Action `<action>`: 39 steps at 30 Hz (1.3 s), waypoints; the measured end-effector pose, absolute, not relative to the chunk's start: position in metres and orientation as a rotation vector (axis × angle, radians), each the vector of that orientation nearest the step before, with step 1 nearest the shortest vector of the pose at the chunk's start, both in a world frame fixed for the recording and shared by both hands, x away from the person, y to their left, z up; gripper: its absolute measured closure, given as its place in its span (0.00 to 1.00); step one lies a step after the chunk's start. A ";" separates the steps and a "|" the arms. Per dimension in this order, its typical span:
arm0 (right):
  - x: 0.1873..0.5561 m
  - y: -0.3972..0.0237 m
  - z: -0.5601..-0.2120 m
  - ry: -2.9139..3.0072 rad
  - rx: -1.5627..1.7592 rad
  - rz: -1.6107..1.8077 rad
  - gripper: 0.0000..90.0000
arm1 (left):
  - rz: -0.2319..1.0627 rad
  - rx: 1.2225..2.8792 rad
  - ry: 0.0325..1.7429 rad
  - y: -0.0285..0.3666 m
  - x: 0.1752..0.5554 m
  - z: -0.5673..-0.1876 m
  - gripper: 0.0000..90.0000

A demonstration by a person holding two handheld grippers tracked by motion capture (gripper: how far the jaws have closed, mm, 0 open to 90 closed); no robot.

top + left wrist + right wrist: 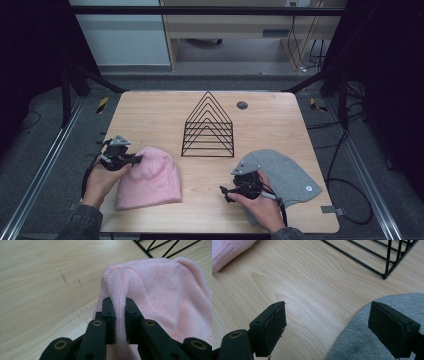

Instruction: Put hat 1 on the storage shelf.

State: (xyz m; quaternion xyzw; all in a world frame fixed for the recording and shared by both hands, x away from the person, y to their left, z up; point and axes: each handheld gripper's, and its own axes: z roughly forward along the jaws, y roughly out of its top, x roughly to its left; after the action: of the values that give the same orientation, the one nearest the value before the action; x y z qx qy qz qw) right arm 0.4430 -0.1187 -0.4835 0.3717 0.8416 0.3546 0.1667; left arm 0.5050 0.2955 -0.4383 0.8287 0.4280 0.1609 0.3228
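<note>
Left gripper view: the left gripper (119,322) pinches a raised fold of the pink beanie (160,292), so the grasp looks made; lifting comes next. In the high view's lower left, the beanie's long axis runs bottom-left to upper-right. The right gripper (337,325) stands spread over the grey beanie (372,340).

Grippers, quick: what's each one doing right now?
Left gripper: shut on a fold of the pink beanie.
Right gripper: open, holding nothing, over the edge of the grey beanie.
</note>
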 end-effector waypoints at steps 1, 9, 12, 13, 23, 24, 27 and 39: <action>0.443 -0.119 -0.484 2.396 1.056 1.013 0.17 | 0.436 2.173 1.112 0.294 0.503 -0.436 0.89; 0.442 -0.118 -0.483 2.391 1.052 1.015 0.16 | 0.543 2.121 1.014 0.282 0.485 -0.407 0.90; 0.440 -0.117 -0.480 2.383 1.055 1.050 0.19 | 0.577 2.100 0.964 0.274 0.475 -0.392 0.90; 0.439 -0.117 -0.478 2.381 1.044 1.061 0.20 | 0.590 2.098 0.947 0.272 0.472 -0.388 0.90; 0.432 -0.085 -0.447 2.408 0.914 1.181 0.39 | 0.652 2.110 0.824 0.248 0.457 -0.345 0.90; 0.432 -0.080 -0.445 2.417 0.891 1.183 0.41 | 0.660 2.108 0.811 0.246 0.455 -0.341 0.90; 0.433 -0.067 -0.434 2.429 0.839 1.201 0.48 | 0.681 2.113 0.778 0.241 0.453 -0.328 0.90; 0.453 -0.027 -0.413 2.444 0.816 1.268 0.59 | 0.726 2.097 0.728 0.224 0.454 -0.282 0.90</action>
State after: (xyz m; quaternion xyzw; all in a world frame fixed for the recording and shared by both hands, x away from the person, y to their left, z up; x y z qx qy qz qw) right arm 0.4532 -0.0271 -0.4126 0.2815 0.8434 0.4375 0.1347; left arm 0.4542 0.2242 -0.2823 0.8260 0.2866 0.2859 0.3922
